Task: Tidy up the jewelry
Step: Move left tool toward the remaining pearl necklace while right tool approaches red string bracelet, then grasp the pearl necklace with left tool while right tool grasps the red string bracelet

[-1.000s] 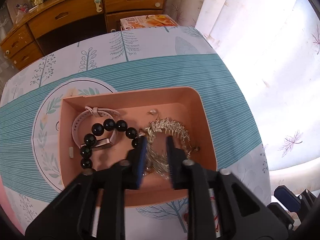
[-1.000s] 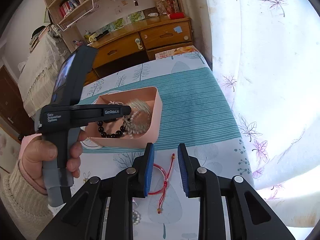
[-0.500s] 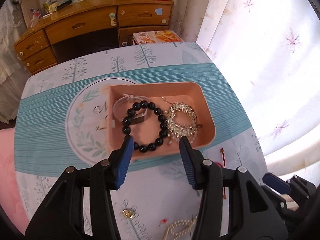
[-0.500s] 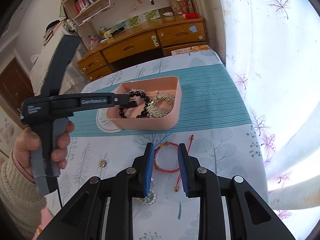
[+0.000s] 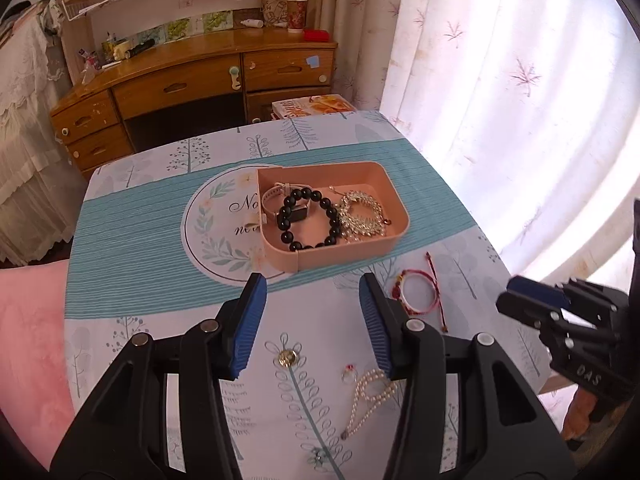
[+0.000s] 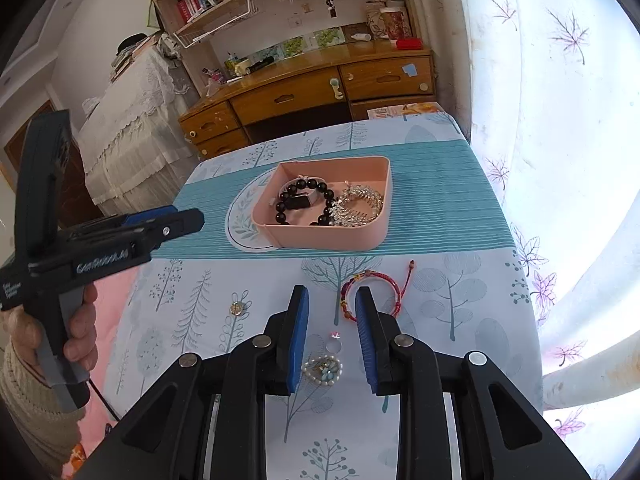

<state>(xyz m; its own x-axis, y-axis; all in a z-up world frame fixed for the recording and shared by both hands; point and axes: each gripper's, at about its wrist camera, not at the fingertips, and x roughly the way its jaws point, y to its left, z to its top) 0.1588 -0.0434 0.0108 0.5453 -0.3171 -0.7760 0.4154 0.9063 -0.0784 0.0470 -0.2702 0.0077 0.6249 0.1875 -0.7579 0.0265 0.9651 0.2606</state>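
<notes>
One table (image 5: 132,248) holds one pink tray (image 5: 394,192) containing three pieces: a black bead bracelet (image 5: 326,206), a watch (image 5: 274,196), a gold piece (image 5: 362,216). Nearer lie a red cord bracelet (image 6: 370,294), pearl strand (image 5: 370,396), brooch (image 6: 322,368). Left gripper (image 5: 312,324) gapes empty; right gripper (image 6: 330,336) narrow, empty.

Script lettering "No" and, below it, "n…" is read on the round printed emblem (image 5: 224,220) of the tablecloth; the rest is covered by the pink tray (image 5: 340,254). "DAS" is read on the right gripper (image 5: 532,300). Printing on the left gripper (image 6: 160,224) body remains illegible.
</notes>
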